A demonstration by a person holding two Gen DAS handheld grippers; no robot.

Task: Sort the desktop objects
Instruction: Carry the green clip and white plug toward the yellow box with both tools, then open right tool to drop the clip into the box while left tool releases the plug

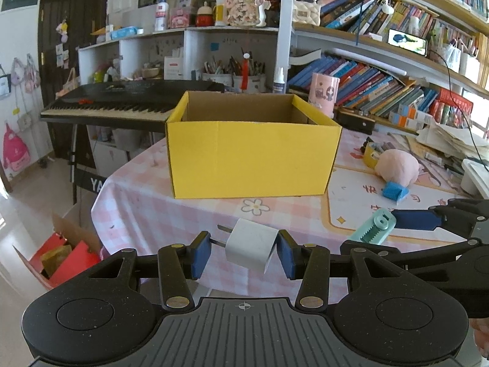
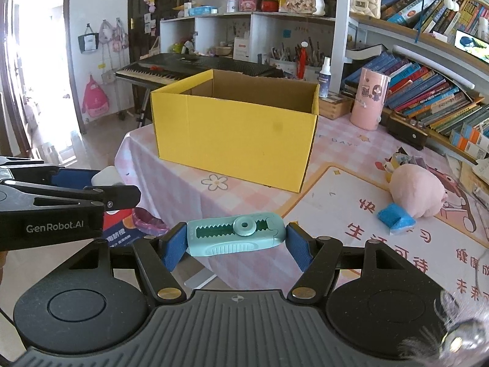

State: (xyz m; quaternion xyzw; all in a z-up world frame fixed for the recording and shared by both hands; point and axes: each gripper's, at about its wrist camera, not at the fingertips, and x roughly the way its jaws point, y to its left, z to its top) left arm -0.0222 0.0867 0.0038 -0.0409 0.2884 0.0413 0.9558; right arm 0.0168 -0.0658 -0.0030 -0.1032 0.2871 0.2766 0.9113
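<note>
**A:** What does the left wrist view show?

**B:** The left gripper (image 1: pixel 244 250) fills the bottom of the frame. Its two blue pads are clamped on a white charger plug (image 1: pixel 251 246), one pad on each side, with the metal prongs pointing left. The plug hangs in the air, in front of and below a yellow cardboard box (image 1: pixel 253 159).

**A:** Where is the box?

**B:** It stands open-topped on a table with a pink checked cloth (image 1: pixel 146 214). From this angle its inside is not visible. Right of the box lie a pink plush toy (image 1: pixel 397 168) and, just in front of the toy, a small blue block (image 1: pixel 394 192). Behind the box stands a black keyboard piano (image 1: pixel 128 101). Low at the right of the box, the right gripper (image 1: pixel 385 223) reaches in, carrying a mint green correction tape (image 1: pixel 374 227).

**A:** And the right wrist view?

**B:** The right gripper (image 2: pixel 235 241) has its blue pads pressed on both ends of the mint green correction tape (image 2: pixel 237 234), which lies sideways between them, toothed wheel facing up. It is held in front of the yellow box (image 2: pixel 235 140), clear of the table (image 2: pixel 189 202). Left of the box and lower, the left gripper (image 2: pixel 104 180) shows side-on with the white plug (image 2: pixel 104 176) peeking between its fingers. Right of the box sit the plush toy (image 2: pixel 417 191) and the blue block (image 2: pixel 395 217); a pink cup (image 2: pixel 369 101) stands behind the box's right corner.
</note>
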